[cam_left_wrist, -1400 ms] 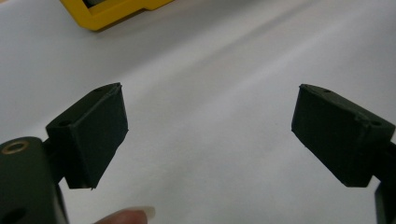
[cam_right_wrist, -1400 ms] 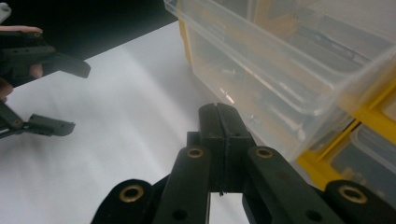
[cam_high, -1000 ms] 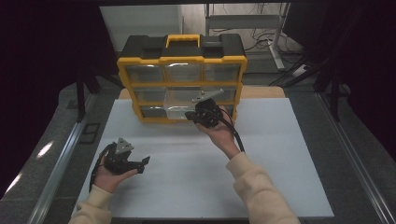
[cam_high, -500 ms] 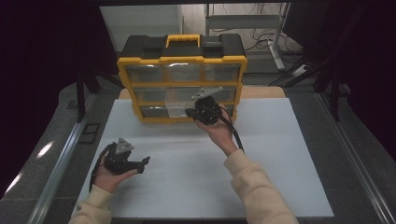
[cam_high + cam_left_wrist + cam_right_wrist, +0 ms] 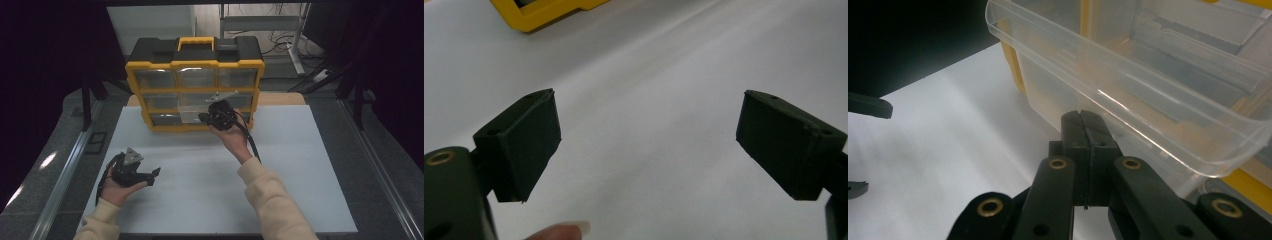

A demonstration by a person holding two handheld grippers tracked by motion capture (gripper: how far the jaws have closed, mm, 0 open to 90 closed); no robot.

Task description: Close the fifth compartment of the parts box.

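Observation:
A yellow and black organiser (image 5: 195,65) with clear drawers stands at the back of the white table. One clear drawer (image 5: 192,115) (image 5: 1148,100) sticks out of its bottom row. My right gripper (image 5: 204,118) (image 5: 1082,117) is shut, its tips pinched at that drawer's front wall. A hand holds my left gripper (image 5: 151,174) (image 5: 649,145) low over the front left of the table, open, with nothing between its jaws. A corner of the organiser (image 5: 539,12) shows far off in the left gripper view.
The white table top (image 5: 300,165) spreads wide in front of the organiser. A metal rail (image 5: 65,170) runs along the table's left side. Dark stands and cables (image 5: 300,45) sit behind the table.
The right gripper has shifted very slightly at the drawer. The left gripper has stayed where it was.

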